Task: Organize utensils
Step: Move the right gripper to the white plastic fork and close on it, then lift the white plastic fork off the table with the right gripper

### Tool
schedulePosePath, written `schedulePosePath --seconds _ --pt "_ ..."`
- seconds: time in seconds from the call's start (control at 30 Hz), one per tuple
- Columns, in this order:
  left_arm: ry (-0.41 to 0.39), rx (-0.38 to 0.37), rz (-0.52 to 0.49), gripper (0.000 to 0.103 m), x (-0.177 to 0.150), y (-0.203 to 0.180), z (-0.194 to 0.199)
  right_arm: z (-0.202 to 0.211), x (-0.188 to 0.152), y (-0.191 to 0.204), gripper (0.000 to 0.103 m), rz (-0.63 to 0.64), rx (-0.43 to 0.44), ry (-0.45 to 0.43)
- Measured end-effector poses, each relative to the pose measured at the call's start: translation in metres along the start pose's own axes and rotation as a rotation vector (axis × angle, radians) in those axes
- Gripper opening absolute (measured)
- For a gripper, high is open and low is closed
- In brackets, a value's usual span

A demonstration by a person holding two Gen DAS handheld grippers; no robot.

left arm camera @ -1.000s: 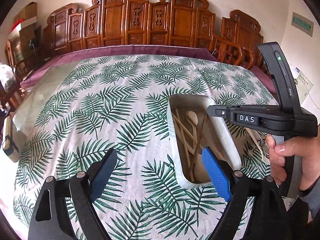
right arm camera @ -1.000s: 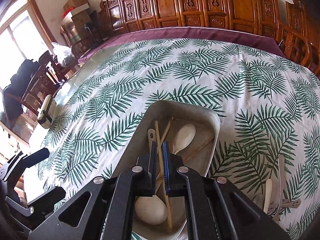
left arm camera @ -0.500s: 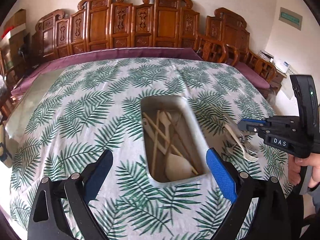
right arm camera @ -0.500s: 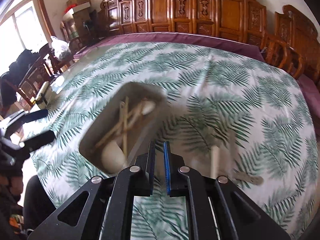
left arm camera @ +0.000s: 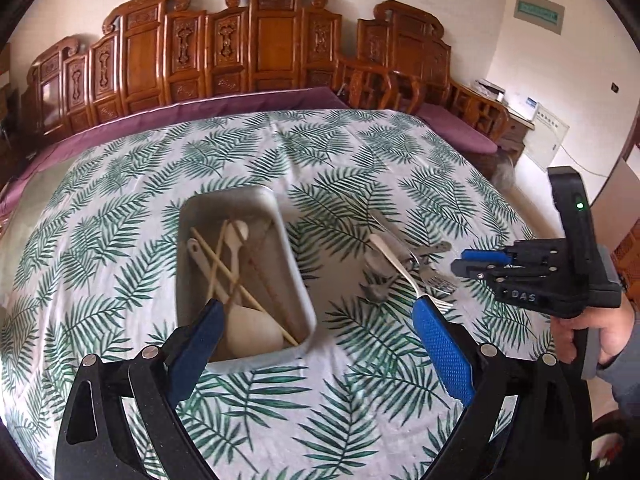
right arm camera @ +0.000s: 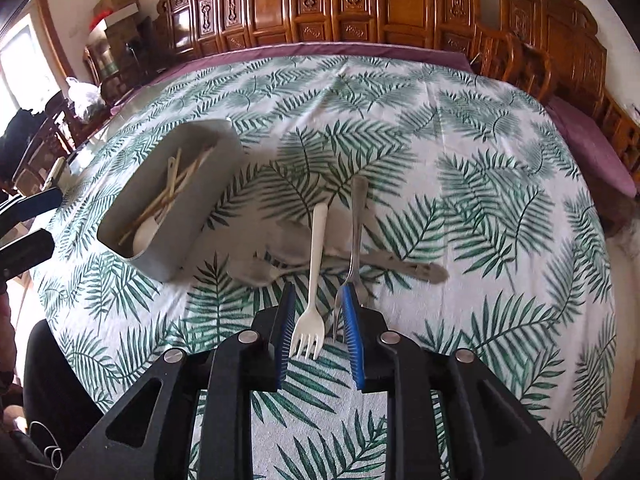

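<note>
Utensils lie in two groups on a palm-leaf tablecloth (left arm camera: 320, 160). A grey rectangular tray (left arm camera: 286, 240) sits left of centre in the left wrist view, holding pale wooden chopsticks (left arm camera: 218, 260) crossed over each other, a cream spoon (left arm camera: 236, 240) with its bowl toward the far end, and a larger cream spoon bowl (left arm camera: 250, 332) at the near end. In the right wrist view the same tray (right arm camera: 208, 184) appears in the left middle of the frame.

Loose cutlery lies to the right of the tray, apart from it. In the right wrist view a white plastic fork (right arm camera: 314, 280) lies lengthwise at lower centre, tines toward the camera; just beside it on the right is a metal fork (right arm camera: 354, 236), slim and shiny. Greyish utensils (right arm camera: 400, 266) lie crosswise beneath them, blurred.

The right gripper (right arm camera: 318, 336) has its blue-padded fingers parted, with the white fork's tines between them and not pinched; the metal fork runs close along the right pad. The left gripper (left arm camera: 320, 336) stands wide open at the bottom of its own view, its left pad in front of the tray's near corner.

In the left wrist view, the right gripper (left arm camera: 480, 262) shows at the right edge, held by a hand (left arm camera: 600, 328), with the raised letters "DAS" on its black body and a green light lit above. A green wall sign (left arm camera: 540, 12) at upper right is too small to read.
</note>
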State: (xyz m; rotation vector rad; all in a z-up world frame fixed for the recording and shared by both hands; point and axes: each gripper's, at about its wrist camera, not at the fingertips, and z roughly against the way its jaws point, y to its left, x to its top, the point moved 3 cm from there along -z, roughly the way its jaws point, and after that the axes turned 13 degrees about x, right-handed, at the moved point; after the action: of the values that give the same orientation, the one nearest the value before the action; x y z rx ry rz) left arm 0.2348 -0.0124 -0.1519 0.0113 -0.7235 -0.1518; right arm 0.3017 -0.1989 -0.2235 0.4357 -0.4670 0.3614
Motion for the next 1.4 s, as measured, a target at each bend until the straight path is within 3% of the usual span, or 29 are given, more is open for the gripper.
schedulePosePath --seconds 0.2,0.47,0.67,0.77,0.9,1.1,1.4 --pt "0.023 -0.015 -0.026 0.091 -0.009 -0.016 -0.004 -0.033 -0.005 0.004 0.026 0.004 0.028 0.055" --pt "0.035 -0.021 -0.042 0.091 -0.015 -0.024 -0.005 -0.069 0.008 0.001 0.025 0.024 -0.031 0.12" --pt "0.031 -0.014 -0.052 0.091 -0.013 -0.024 -0.004 -0.076 0.011 -0.004 0.02 0.027 -0.061 0.141" --pt "0.033 -0.007 -0.053 0.091 -0.012 -0.023 -0.005 -0.077 0.012 -0.004 0.01 0.052 -0.092 0.146" --pt "0.039 -0.003 -0.056 0.091 -0.013 -0.025 -0.007 -0.074 0.009 -0.004 0.007 0.028 -0.07 0.145" --pt "0.052 -0.005 -0.062 0.091 -0.015 -0.031 -0.012 -0.041 0.001 0.0 0.007 -0.011 -0.029 0.068" --pt "0.073 -0.021 -0.106 0.091 -0.009 -0.062 -0.031 0.011 -0.025 -0.025 0.007 -0.04 -0.047 0.01"
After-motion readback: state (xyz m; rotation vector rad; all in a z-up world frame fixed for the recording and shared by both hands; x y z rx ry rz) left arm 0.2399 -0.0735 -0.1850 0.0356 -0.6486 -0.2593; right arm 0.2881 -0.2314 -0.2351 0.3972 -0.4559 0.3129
